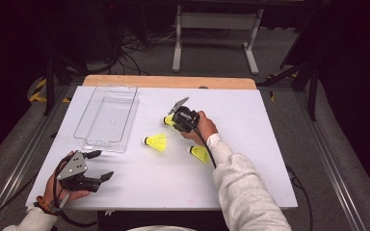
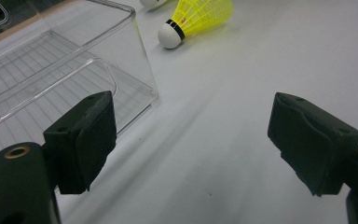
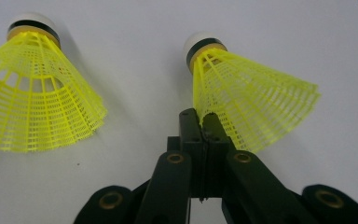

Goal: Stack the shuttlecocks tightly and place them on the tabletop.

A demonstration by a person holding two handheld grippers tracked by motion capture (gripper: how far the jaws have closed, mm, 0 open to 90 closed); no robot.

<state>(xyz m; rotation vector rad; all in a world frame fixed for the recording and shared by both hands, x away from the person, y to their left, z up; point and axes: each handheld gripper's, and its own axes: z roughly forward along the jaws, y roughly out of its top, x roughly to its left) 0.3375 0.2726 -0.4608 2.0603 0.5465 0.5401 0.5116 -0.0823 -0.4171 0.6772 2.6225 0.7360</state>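
1. The right gripper (image 1: 172, 117) sits beyond the clear plastic tray (image 1: 107, 118), off the tray's right side, on the white table top (image 1: 250, 144).
2. Its jaws are pressed together on the skirt edge of a yellow shuttlecock (image 3: 247, 100). The right gripper view shows the yellow mesh pinched between the two black pads.
3. The pinched shuttlecock (image 1: 168, 120) lies on the table to the right of the tray, its white cork pointing toward the tray.
4. A second shuttlecock (image 1: 156, 142) lies near the tray's front right corner, apart from the tray wall.
5. A third shuttlecock (image 1: 200, 153) lies farther right of the tray, beside the person's right forearm.
6. The left gripper (image 1: 104, 165) rests just in front of the tray's near edge. Its jaws are spread wide with nothing between them.
7. In the left gripper view the tray's corner (image 2: 142, 70) stands just ahead of one jaw.
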